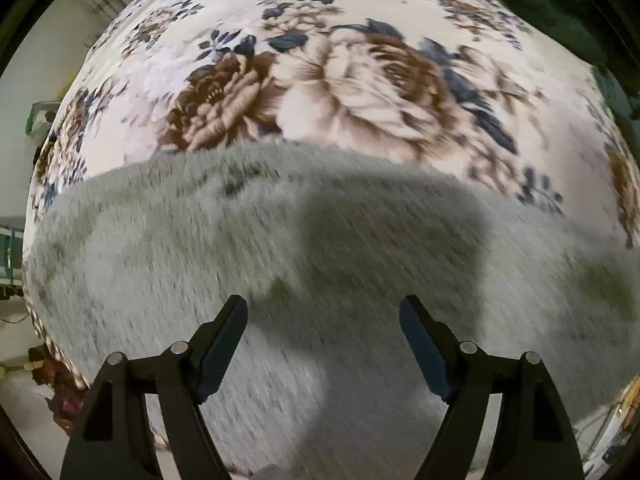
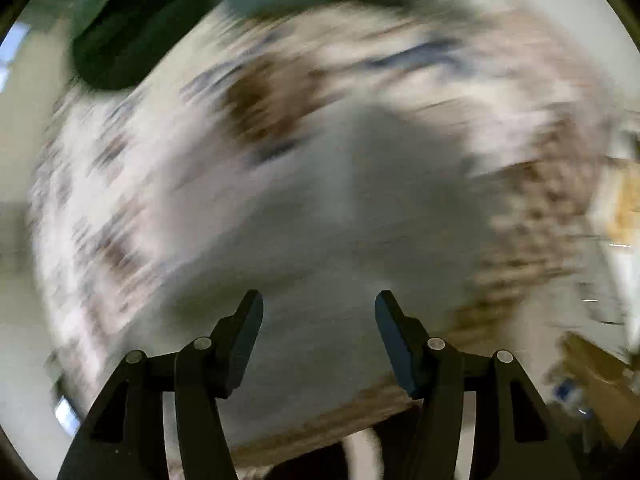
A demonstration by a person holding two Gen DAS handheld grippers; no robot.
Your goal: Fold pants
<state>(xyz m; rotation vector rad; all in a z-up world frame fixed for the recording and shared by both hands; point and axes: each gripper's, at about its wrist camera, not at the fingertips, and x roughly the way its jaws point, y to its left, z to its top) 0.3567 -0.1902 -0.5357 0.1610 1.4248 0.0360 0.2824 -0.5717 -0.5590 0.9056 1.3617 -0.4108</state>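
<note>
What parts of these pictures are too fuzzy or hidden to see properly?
- Right wrist view: motion blur smears the flowered blanket and grey pants; no folds show.
- Left wrist view: the pants are cut off by the picture's lower edge, so their shape is unclear.
- Left wrist view: a shadow darkens the pants.
</note>
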